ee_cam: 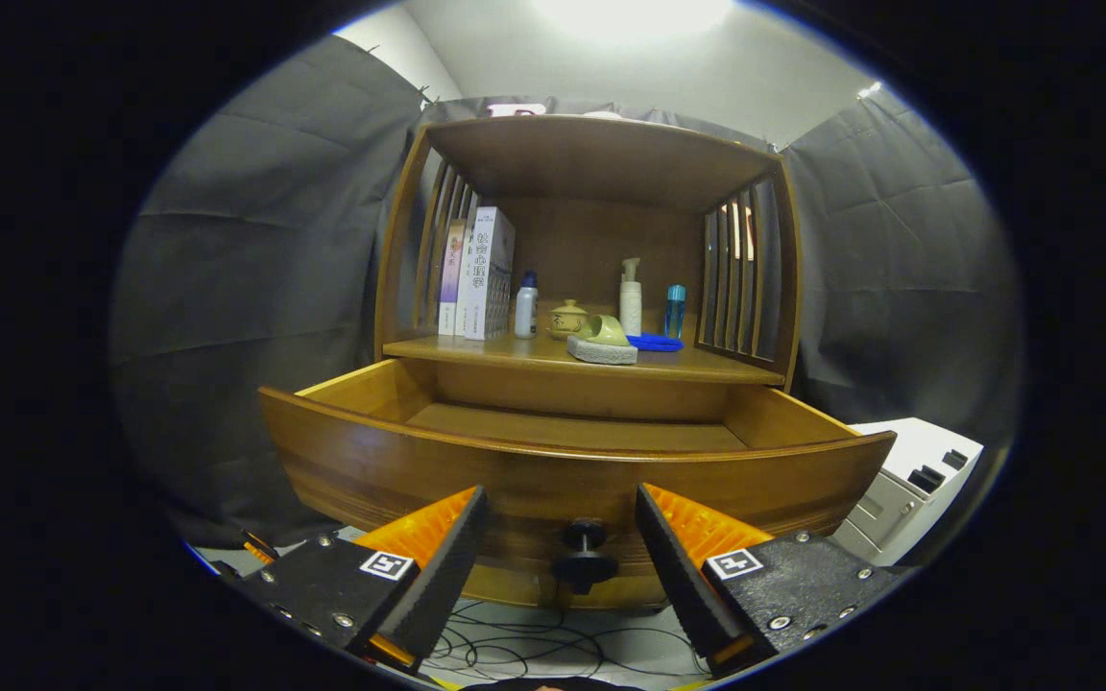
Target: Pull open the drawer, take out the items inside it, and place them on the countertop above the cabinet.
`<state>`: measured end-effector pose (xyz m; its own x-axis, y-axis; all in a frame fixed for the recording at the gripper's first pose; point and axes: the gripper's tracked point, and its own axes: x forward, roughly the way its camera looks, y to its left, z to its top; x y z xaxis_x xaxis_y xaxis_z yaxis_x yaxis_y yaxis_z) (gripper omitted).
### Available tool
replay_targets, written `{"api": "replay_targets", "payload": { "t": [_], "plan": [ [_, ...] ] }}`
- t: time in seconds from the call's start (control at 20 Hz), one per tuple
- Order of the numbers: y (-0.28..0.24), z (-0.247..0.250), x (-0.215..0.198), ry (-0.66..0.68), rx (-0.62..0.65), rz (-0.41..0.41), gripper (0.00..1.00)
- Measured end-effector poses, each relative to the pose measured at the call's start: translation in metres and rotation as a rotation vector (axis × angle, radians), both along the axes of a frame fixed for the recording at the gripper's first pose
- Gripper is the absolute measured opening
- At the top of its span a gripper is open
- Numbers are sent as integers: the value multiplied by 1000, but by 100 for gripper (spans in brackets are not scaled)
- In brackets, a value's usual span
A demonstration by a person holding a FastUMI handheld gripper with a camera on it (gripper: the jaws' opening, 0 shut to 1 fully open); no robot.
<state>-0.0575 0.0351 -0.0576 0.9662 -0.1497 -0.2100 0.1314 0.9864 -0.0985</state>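
Wooden drawer (553, 461) stands pulled out — knob (585, 557) between the gripper's (563, 552) spread, empty fingers. Next, judging by this: lift over the front and reach inside — contents hidden.

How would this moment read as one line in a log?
drawer: open | hand-held gripper: open, knob between fingers, untouched | countertop: holds items

Gripper (563, 542) camera low, facing the open drawer (572, 470) front, close up
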Motion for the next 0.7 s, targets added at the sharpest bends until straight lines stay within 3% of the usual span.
{"api": "replay_targets", "payload": {
  "t": [0.3, 0.7],
  "plan": [
    [-8, 2, 11, -15, 11, -48, 94],
    [-9, 3, 30, -11, 39, -20, 95]
  ]
}}
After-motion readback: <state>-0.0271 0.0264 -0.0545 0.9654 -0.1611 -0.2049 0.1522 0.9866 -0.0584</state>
